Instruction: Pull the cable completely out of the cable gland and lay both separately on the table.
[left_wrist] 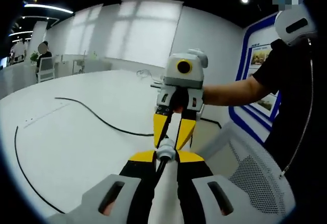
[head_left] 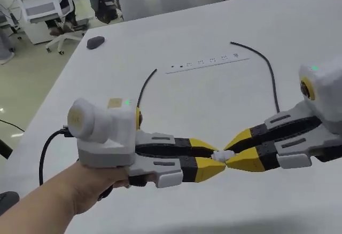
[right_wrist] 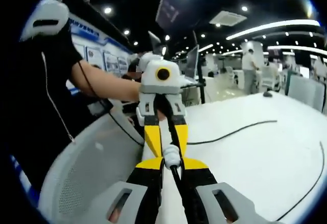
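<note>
The white cable gland (head_left: 222, 155) hangs in the air above the near part of the desk (head_left: 214, 100), caught between the yellow tips of your two grippers, which meet nose to nose. Your left gripper (head_left: 218, 158) comes in from the left edge's side and your right gripper (head_left: 230, 156) from the right. Both pairs of tongs are pressed together on the gland from opposite ends. The contact is too small to show just where each pad bears.

In the left gripper view the gland (left_wrist: 166, 150) sits at that gripper's own tips, and a thin black cable (left_wrist: 160, 172) runs back from it between the jaws. In the right gripper view the gland (right_wrist: 171, 156) sits likewise, and the cable (right_wrist: 180, 185) trails back between that gripper's jaws. The cable is in the gland; neither part lies on the desk.

Your left hand (head_left: 91, 186) wraps the left gripper's grip near the desk's near left corner.

Farther out, a white power strip (head_left: 208, 62) lies flat toward the far edge. One black cord (head_left: 145, 87) lies just left of it, and another black cord (head_left: 270, 68) curves from its right end toward the right gripper. A small dark object (head_left: 95, 42) rests near the far left corner. An office chair (head_left: 59, 15) stands on the floor beyond it.
</note>
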The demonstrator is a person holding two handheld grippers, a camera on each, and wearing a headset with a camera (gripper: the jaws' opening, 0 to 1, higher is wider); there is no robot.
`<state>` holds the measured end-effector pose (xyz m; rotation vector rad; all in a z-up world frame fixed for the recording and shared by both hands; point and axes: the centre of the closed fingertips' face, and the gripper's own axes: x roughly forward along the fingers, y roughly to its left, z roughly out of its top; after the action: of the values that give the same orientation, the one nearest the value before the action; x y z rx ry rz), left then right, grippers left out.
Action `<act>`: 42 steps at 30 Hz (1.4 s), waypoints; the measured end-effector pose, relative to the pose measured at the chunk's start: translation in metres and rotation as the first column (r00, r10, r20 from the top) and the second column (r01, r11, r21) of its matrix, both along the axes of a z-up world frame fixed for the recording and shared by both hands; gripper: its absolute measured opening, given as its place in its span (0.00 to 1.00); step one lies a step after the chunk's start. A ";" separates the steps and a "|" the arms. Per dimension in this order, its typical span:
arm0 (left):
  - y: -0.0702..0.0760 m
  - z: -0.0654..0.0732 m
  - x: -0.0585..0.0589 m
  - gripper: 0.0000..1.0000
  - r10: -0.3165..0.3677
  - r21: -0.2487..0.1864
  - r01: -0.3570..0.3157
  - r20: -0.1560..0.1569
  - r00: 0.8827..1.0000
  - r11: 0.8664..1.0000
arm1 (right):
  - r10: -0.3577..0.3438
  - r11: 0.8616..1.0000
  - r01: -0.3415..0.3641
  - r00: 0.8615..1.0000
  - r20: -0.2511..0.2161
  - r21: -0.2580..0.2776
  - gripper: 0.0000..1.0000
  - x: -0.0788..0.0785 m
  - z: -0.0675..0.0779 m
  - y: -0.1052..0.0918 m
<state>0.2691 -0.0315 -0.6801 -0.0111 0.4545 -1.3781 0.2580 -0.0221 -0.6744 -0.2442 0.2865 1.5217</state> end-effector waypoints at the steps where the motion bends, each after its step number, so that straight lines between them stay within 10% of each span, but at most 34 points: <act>1: 0.000 0.000 0.000 0.14 0.008 -0.005 -0.008 -0.029 1.000 1.000 | 0.013 1.000 -0.012 0.996 0.084 -0.015 0.07 -0.001 0.000 0.001; 5: 0.001 -0.006 -0.001 0.14 0.017 0.007 -0.016 -0.052 0.999 1.000 | 0.043 0.996 -0.021 0.968 0.248 -0.091 0.08 -0.004 -0.007 0.002; 10: 0.000 -0.009 -0.002 0.14 0.011 0.022 -0.010 -0.032 0.999 1.000 | 0.002 0.988 0.022 0.988 0.154 -0.152 0.08 -0.002 -0.015 -0.002; 13: 0.002 -0.009 0.000 0.14 0.011 0.029 -0.010 -0.015 1.000 1.000 | 0.026 0.969 0.031 0.974 0.226 -0.244 0.04 0.005 -0.027 -0.013; 25: -0.003 -0.016 0.000 0.14 0.005 0.086 -0.007 0.021 1.000 0.996 | -0.029 0.964 0.084 0.976 0.215 -0.254 0.00 0.008 -0.034 -0.016; 30: 0.007 -0.022 0.005 0.14 0.032 0.107 -0.036 0.040 0.999 0.994 | -0.155 0.934 0.193 0.977 0.145 -0.302 0.00 0.016 -0.048 -0.047; 34: 0.021 -0.023 0.012 0.14 0.077 0.102 -0.081 0.042 0.996 0.991 | -0.309 0.882 0.339 0.940 0.142 -0.326 0.00 0.029 -0.059 -0.092; 37: 0.031 -0.028 0.018 0.14 0.108 0.120 -0.113 0.047 0.993 0.986 | -0.438 0.784 0.472 0.881 0.180 -0.404 0.00 0.042 -0.076 -0.137; 39: 0.035 -0.031 0.018 0.14 0.112 0.123 -0.116 0.041 0.993 0.986 | -0.480 0.784 0.493 0.867 0.135 -0.378 0.00 0.040 -0.080 -0.150; 42: 0.038 -0.032 0.019 0.14 0.129 0.120 -0.131 0.025 0.991 0.984 | -0.548 0.737 0.542 0.829 0.112 -0.404 0.00 0.041 -0.090 -0.176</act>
<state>0.2880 0.0066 -0.7121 0.0697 0.5139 -1.2199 0.2989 -0.1979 -0.7649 -0.4483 0.6443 0.8568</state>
